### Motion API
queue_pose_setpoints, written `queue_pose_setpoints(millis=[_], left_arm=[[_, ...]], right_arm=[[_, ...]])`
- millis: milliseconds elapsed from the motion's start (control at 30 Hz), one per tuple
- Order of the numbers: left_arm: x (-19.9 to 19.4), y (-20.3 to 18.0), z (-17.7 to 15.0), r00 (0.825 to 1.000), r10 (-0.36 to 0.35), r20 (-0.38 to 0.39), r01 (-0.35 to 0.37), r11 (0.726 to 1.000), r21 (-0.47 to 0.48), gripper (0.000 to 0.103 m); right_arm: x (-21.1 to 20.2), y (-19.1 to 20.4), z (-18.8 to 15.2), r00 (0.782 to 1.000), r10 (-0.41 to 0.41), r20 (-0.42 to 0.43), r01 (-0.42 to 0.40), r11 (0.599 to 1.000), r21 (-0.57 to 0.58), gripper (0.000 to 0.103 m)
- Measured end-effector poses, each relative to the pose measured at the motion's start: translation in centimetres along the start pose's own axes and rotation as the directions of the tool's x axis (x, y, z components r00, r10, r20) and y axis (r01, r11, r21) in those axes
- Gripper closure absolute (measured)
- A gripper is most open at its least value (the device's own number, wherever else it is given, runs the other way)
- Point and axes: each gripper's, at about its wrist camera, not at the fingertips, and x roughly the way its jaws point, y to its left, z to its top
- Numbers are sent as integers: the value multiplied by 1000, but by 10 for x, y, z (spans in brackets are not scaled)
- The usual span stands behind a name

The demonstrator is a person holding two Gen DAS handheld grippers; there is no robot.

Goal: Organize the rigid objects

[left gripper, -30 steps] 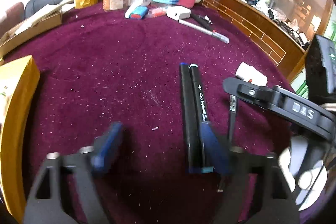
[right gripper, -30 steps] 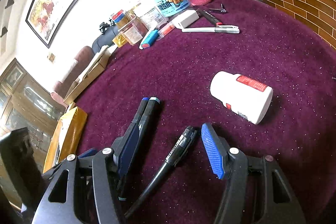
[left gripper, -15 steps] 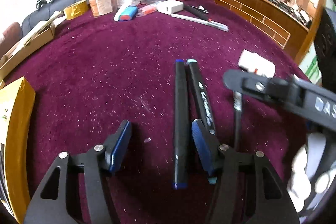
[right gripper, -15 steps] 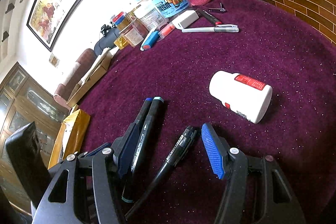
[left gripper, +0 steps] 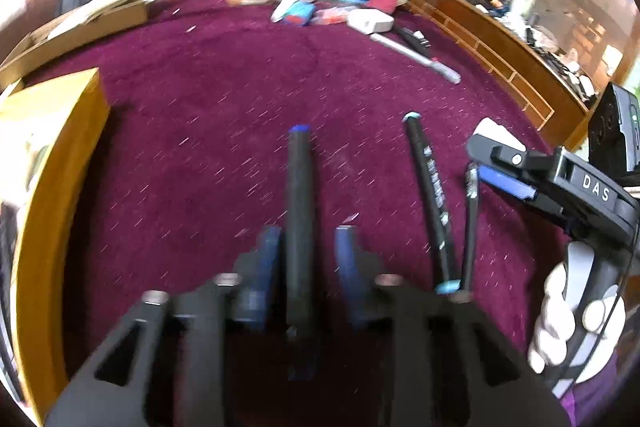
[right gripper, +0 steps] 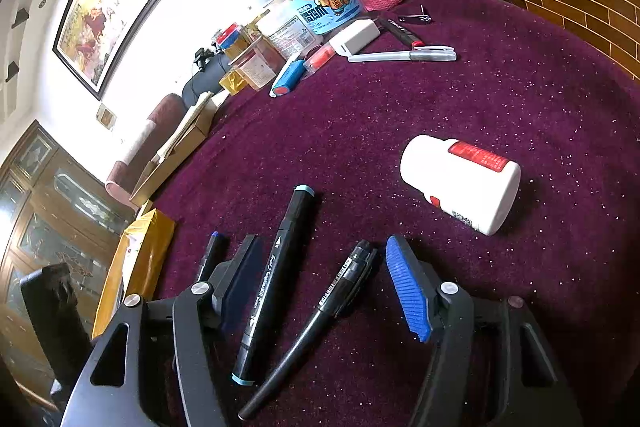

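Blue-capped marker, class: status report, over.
Left gripper closing around blue-capped marker. Right gripper open over teal-capped marker and black pen. White bottle lies clear.

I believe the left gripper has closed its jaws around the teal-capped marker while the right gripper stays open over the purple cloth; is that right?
Not quite: the left gripper has its jaws around the blue-capped marker, as the left wrist view shows. The teal-capped marker lies free on the purple cloth beside a black pen, between the open jaws of the right gripper.
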Motion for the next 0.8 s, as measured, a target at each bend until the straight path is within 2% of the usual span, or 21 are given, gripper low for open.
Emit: queue_pose_setpoints(millis=[33, 67, 100, 133, 267, 367, 400, 433, 467, 567, 667, 800], left_arm=[[1, -5, 1, 1000, 0, 2, 0, 1000, 18, 54], [1, -8, 1, 1000, 18, 0, -18, 999, 34, 59], [-1, -8, 1, 1000, -10, 6, 10, 999, 31, 71], [-3, -3, -2, 997, -75, -2, 75, 997, 7, 90], [-21, 16, -17, 989, -141, 39, 144, 987, -75, 90], [-49, 29, -28, 974, -200, 103, 212, 970, -120, 90], [-59, 34, -32, 968, -218, 125, 234, 963, -130, 90], [-68, 38, -35, 962, -232, 142, 251, 958, -136, 90], [-80, 43, -38, 956, -244, 165, 267, 953, -141, 90], [-107, 60, -47, 934, -274, 228, 315, 934, -168, 90], [-122, 78, -51, 922, -281, 268, 338, 920, -199, 90], [-143, 103, -61, 918, -240, 315, 320, 918, -235, 90]], right_arm=[[0, 0, 0, 1000, 1, 0, -1, 1000, 2, 44], [0, 0, 0, 1000, 2, 1, -2, 1000, 2, 44], [0, 0, 0, 1000, 3, 1, -3, 1000, 3, 44], [1, 0, 0, 1000, 3, 1, -3, 1000, 4, 44], [1, -1, 0, 1000, 6, 2, -6, 1000, 6, 44], [1, 0, 0, 1000, -5, -1, 5, 1000, 4, 44], [1, 2, 1, 1000, -27, -12, 27, 1000, -4, 45], [-3, 8, 2, 996, -86, -22, 86, 996, -22, 45], [-10, 14, 2, 992, -125, -2, 125, 991, -41, 45], [-31, 35, 0, 992, -116, 51, 120, 989, -84, 45], [-14, 64, -5, 984, -177, -16, 171, 966, -192, 45], [24, 84, -14, 951, -299, -76, 262, 913, -312, 47]])
